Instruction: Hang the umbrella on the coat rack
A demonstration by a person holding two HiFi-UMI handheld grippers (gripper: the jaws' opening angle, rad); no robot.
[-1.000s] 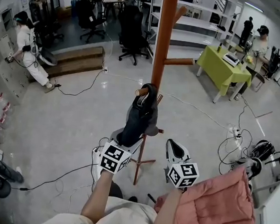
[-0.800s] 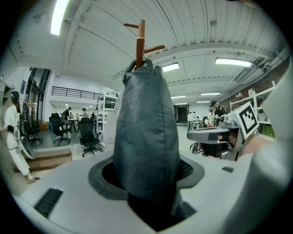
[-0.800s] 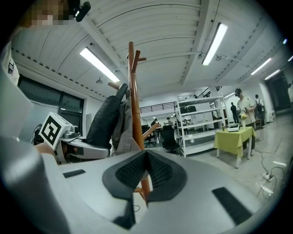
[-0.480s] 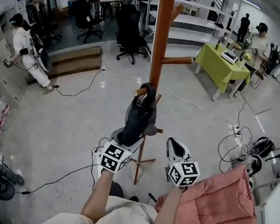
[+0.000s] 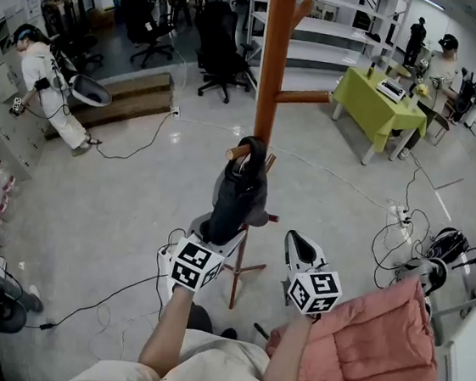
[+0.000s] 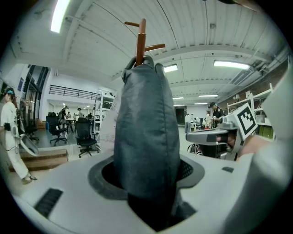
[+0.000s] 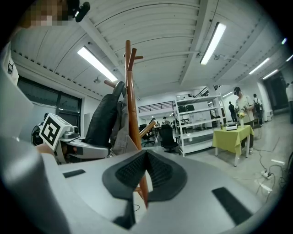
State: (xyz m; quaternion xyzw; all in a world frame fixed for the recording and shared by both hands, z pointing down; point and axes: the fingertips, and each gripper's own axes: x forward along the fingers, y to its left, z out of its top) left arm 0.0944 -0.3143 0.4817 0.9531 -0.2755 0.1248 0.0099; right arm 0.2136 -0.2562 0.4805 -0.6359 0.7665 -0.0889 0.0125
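In a busy workshop, a person stands at a wooden coat rack (image 5: 273, 70) with a two-jaw tool in each hand. A folded dark umbrella (image 5: 239, 192) is at the rack. The loop at its upper end is hooked over the tip of a short peg (image 5: 239, 154) low on the pole, and its body slopes down from there towards the person.

The left gripper (image 5: 216, 232) has the umbrella's lower end. Its jaws stand wide, one on each side of the dark fabric, which fills the gap between them. The right gripper (image 5: 301, 251) is held level just to the right of the rack's base, apart from the umbrella. Its jaws are closed together with nothing in them.

A pink quilted cloth (image 5: 365, 345) lies at the person's right side, near the right forearm. Cables (image 5: 140, 153) trail across the pale floor around the rack's feet.

Further back, a counter with a yellow-green cover (image 5: 376, 103) stands to the right, with a person in a light top (image 5: 444, 68) beside it. White shelving (image 5: 324, 33) and black office chairs (image 5: 220, 51) fill the space behind the pole. At the far left a figure in white (image 5: 42, 78) bends by a low wooden step (image 5: 133, 101).
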